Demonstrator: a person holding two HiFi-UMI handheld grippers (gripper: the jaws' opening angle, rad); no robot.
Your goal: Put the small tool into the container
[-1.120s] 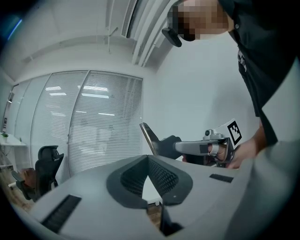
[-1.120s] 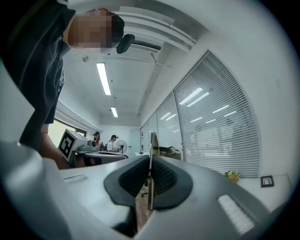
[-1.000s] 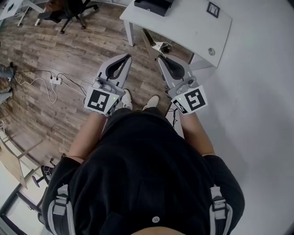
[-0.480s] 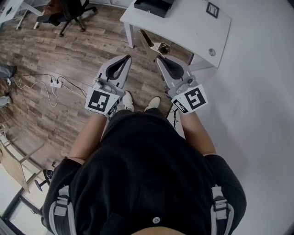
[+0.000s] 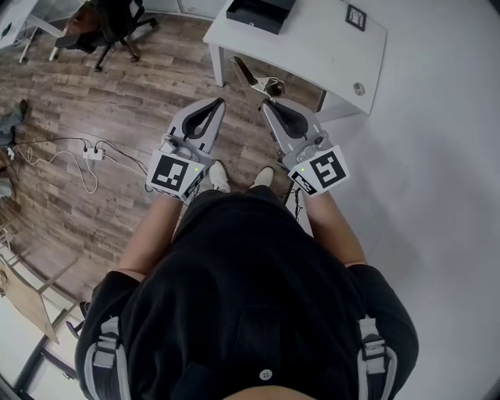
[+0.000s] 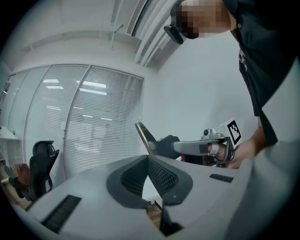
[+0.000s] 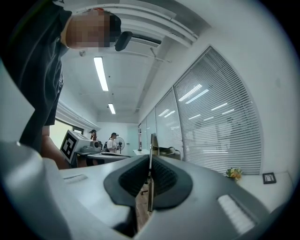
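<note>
In the head view my right gripper [image 5: 267,105] is shut on a thin flat metal tool [image 5: 244,72] that sticks out past its tips toward the white table [image 5: 312,55]. A black open container [image 5: 260,12] sits at that table's far left corner, well beyond the tool. My left gripper [image 5: 217,102] is shut with nothing in it, level with the right one and a little apart from it. The right gripper view shows the tool [image 7: 151,154] edge-on between the closed pads. From the left gripper view, the tool [image 6: 143,137] juts out of the right gripper [image 6: 161,144].
A square marker tag [image 5: 356,16] and a small round fitting [image 5: 358,89] are on the table. An office chair [image 5: 109,19] stands far left. A power strip with cables [image 5: 92,154] lies on the wood floor. The person's shoes [image 5: 234,176] are below the grippers.
Both grippers have shifted slightly toward the table, still shut, and the tool remains in the right one.
</note>
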